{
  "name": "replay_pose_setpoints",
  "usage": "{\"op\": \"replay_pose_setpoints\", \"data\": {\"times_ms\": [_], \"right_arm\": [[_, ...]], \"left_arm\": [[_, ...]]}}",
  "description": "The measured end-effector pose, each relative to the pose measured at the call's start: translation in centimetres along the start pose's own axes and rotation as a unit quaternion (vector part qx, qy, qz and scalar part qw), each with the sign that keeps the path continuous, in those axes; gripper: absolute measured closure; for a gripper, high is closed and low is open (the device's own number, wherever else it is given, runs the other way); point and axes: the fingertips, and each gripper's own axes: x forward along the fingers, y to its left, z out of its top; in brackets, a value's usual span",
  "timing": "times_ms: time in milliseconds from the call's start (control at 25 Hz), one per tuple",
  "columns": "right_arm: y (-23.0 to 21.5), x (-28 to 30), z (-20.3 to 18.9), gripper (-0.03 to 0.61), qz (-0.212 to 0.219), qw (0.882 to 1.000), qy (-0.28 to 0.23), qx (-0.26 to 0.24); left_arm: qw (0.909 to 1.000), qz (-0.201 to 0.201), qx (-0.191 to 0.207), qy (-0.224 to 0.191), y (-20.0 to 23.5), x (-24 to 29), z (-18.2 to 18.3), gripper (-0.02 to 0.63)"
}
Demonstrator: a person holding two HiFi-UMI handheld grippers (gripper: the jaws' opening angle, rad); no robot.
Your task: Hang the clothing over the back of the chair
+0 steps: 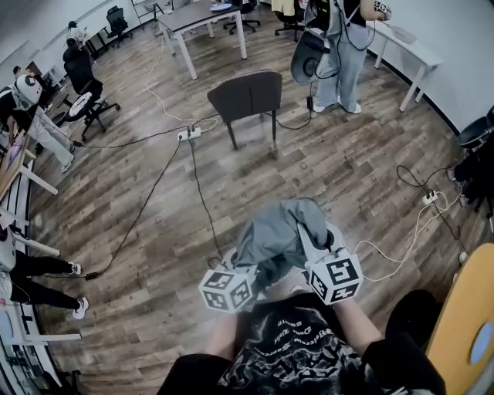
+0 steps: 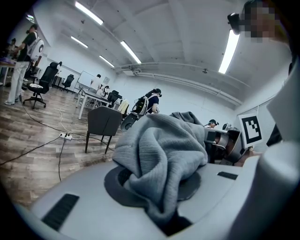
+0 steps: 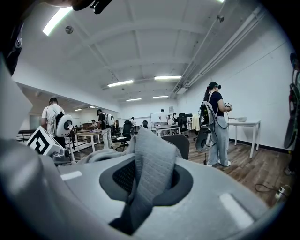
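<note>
A grey knitted garment (image 1: 282,231) hangs bunched between my two grippers, close in front of me. My left gripper (image 1: 245,271) is shut on one part of the garment (image 2: 161,154), which piles over its jaws. My right gripper (image 1: 309,258) is shut on a fold of the garment (image 3: 149,171) that stands up between its jaws. The dark grey chair (image 1: 245,96) stands across the wooden floor ahead, its back toward me. It appears small in the left gripper view as the chair (image 2: 103,123) and behind the cloth as the chair (image 3: 180,143) in the right one.
A white power strip (image 1: 189,133) and cables trail over the floor between me and the chair. A person (image 1: 340,46) stands just right of the chair. Desks (image 1: 202,19) and office chairs (image 1: 89,92) line the far side and left. A yellow-edged table (image 1: 467,324) is at my right.
</note>
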Motion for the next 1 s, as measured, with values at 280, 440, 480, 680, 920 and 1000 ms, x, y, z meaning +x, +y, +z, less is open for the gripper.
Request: {"op": "replay_pose_setpoints", "data": {"times_ms": [280,440,480,680,920,1000], "right_arm": [[2.8,1.0,-0.5,0.518,-0.005,1.000,0.002,-0.007],[4.3,1.7,0.2,0.518,-0.002,1.000,-0.004,-0.013],[4.6,1.8,0.3,0.518,-0.002,1.000,-0.003,-0.015],[5.1,2.0,0.7,0.517,-0.007,1.000,-0.001,-0.023],[3.8,3.2,1.3,0.517,-0.009,1.000,-0.004,-0.019],[3.2,4.0,1.1,0.517,-0.006,1.000,-0.002,-0.015]], "left_arm": [[1.0000,0.001,0.002,0.009,2.1,-2.0,-0.5,0.534],[0.9999,0.008,0.008,0.003,3.2,-3.1,0.1,0.533],[0.9999,0.009,0.011,0.002,3.4,-3.2,0.2,0.534],[0.9998,0.002,0.020,-0.004,3.9,-3.4,1.0,0.534],[0.9998,0.001,0.017,-0.003,4.3,-1.7,1.8,0.533],[0.9999,0.005,0.016,0.002,4.7,-1.1,1.9,0.533]]}}
